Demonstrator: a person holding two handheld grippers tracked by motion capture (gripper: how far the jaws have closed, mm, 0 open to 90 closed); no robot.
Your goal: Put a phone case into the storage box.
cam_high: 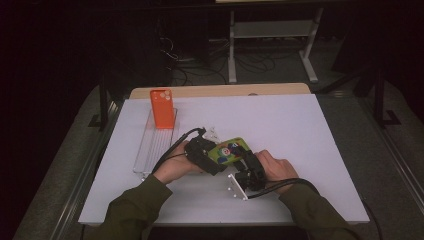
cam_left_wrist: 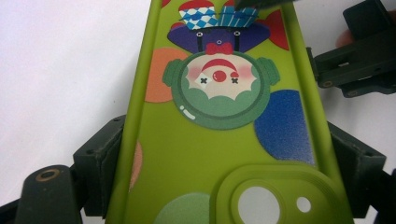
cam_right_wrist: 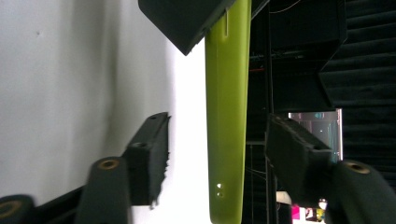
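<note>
Green phone case (cam_left_wrist: 219, 140) clamped in left gripper (cam_high: 202, 155) fingers; right gripper (cam_right_wrist: 219, 154) fingers straddle case edge, apart, untouching. Handover step; next, squeeze shut.

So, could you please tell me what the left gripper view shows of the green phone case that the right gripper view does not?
The left gripper view shows the case's printed back: a clown picture, coloured dots and the camera cutout, with black jaws pressed against both long edges. The right gripper view shows the case edge-on, a plain green strip standing between two jaws that do not touch it. Both show the same green phone case above the white table.
</note>
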